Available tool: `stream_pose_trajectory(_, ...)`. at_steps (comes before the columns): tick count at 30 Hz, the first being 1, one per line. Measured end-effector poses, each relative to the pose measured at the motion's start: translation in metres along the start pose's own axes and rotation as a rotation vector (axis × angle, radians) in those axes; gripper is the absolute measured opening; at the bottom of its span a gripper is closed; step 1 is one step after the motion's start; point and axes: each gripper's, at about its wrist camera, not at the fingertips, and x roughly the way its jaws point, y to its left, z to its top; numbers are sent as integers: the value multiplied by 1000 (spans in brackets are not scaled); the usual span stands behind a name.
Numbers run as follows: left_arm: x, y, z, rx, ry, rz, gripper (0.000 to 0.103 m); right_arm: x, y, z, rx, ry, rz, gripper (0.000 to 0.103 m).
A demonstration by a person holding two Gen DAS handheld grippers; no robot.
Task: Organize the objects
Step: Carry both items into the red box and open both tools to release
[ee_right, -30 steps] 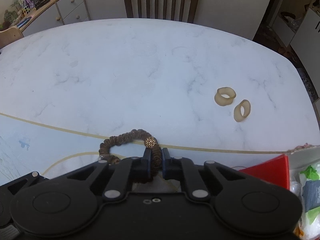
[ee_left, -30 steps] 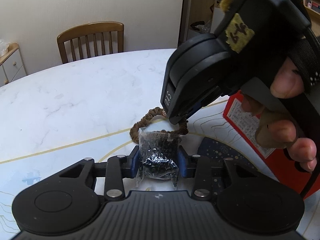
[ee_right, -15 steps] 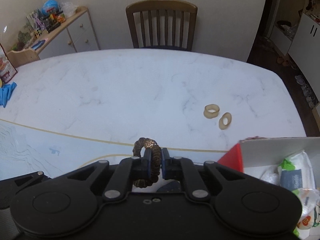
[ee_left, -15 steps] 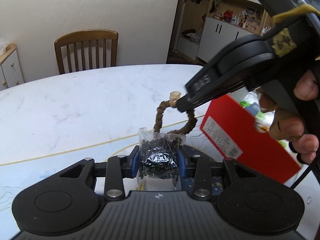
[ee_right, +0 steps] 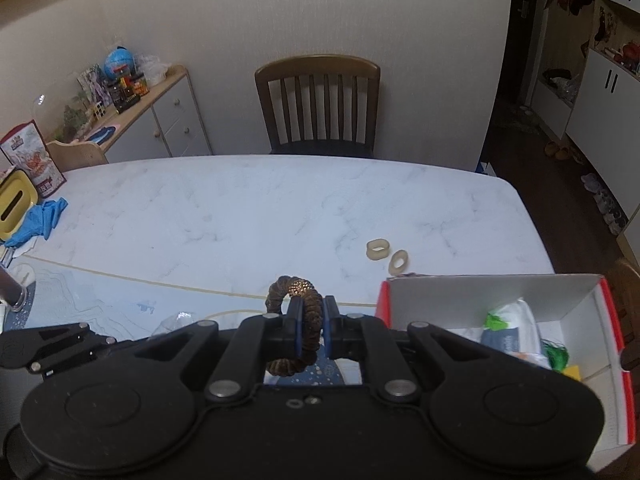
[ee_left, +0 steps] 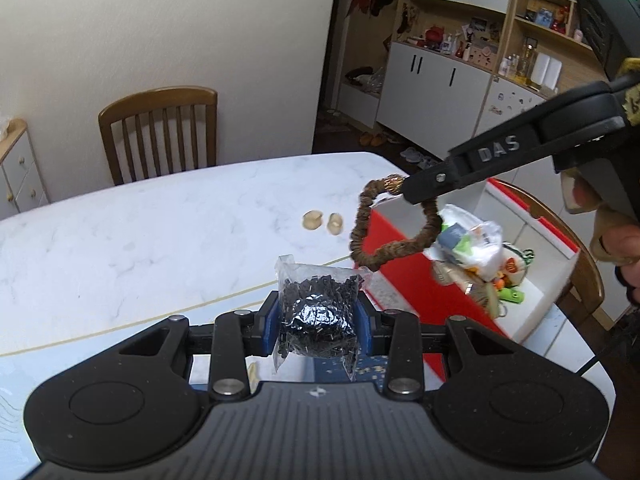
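Note:
My left gripper (ee_left: 318,322) is shut on a small clear bag of black beads (ee_left: 318,312), held above the marble table (ee_left: 160,232). My right gripper (ee_right: 311,326) is shut on a brown hair scrunchie (ee_right: 306,320) with a gold bead; in the left wrist view the scrunchie (ee_left: 384,236) hangs from the right gripper (ee_left: 404,190) in the air, over the near edge of a red box (ee_left: 404,264). The red box (ee_right: 608,312) holds packets and small items. Two beige rings (ee_right: 378,249) lie on the table beyond it.
A wooden chair (ee_right: 318,104) stands at the far side of the table. At the table's left end lie a blue cloth (ee_right: 40,220), a yellow tin (ee_right: 14,204) and a snack bag (ee_right: 34,158). White cabinets (ee_left: 436,80) fill the room to the right.
Both grippers rose from the table with their loads. The scrunchie left the tabletop and now hangs over the red box's edge; the box's contents and the two rings came into the left view.

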Motion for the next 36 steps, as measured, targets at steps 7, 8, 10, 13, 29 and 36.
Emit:
stream_pose_trajectory(7, -19, -45, 12, 68, -11, 38, 37, -41, -38, -10, -6, -54, 11, 9)
stream_pose_trajectory(8, -19, -51, 14, 72, -10, 43, 37, -45, -44, -12, -7, -59, 12, 9)
stream_pose_trajectory(10, -18, -63, 18, 80, -5, 50, 37, -52, -57, -16, -7, -66, 15, 9)
stream_pose_trajectory(13, -15, -83, 23, 90, 3, 56, 37, -58, -74, -24, -8, -66, 20, 9)
stream_pose_trajectory(29, 42, -173, 39, 120, 80, 69, 37, -74, -170, -55, 5, -46, 31, 9)
stream_pose_trajectory(36, 83, -190, 40, 136, 127, 88, 37, -64, -205, -67, 16, -11, 23, 9)
